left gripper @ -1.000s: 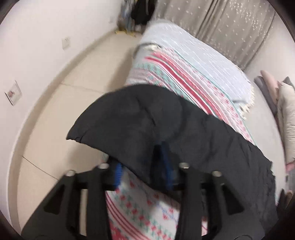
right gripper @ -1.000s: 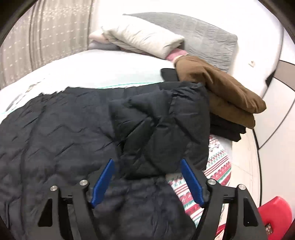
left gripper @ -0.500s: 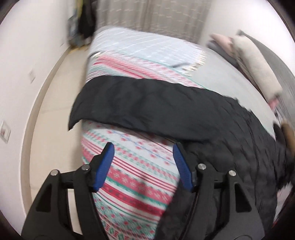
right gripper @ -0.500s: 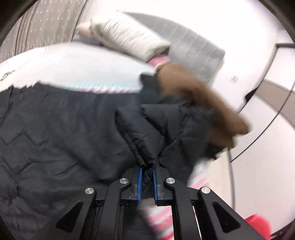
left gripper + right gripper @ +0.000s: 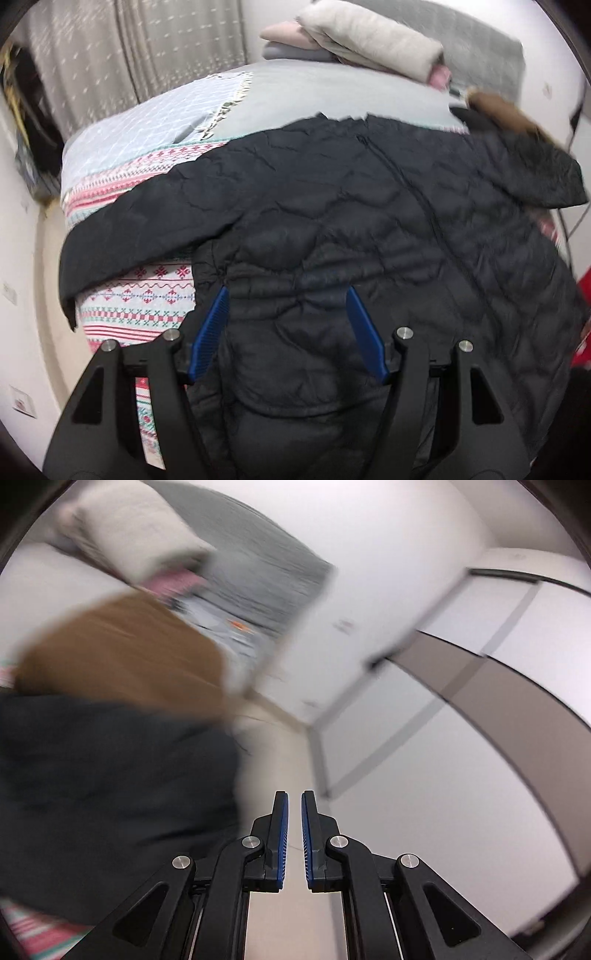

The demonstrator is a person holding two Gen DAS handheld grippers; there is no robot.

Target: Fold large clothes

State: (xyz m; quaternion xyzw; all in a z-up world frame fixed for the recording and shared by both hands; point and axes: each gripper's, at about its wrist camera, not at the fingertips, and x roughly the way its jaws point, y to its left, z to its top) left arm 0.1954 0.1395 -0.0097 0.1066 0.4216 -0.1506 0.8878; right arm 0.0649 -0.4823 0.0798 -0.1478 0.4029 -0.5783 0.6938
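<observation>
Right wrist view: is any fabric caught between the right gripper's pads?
No: the right gripper has its blue pads nearly together with only bare floor showing in the gap, and the black jacket lies off to the side.

Bed with grey sheet (image 5: 332,92), mid-frame. Directly on it: red-and-teal patterned knit blanket (image 5: 147,295) lower left, black quilted puffer jacket (image 5: 369,221) centre, folded brown garment (image 5: 506,110) upper right, beige pillows (image 5: 369,33) top.

A black quilted jacket (image 5: 369,221) lies spread flat, front zipper up, across the patterned blanket (image 5: 147,295); one sleeve stretches over the blanket's edge.
</observation>
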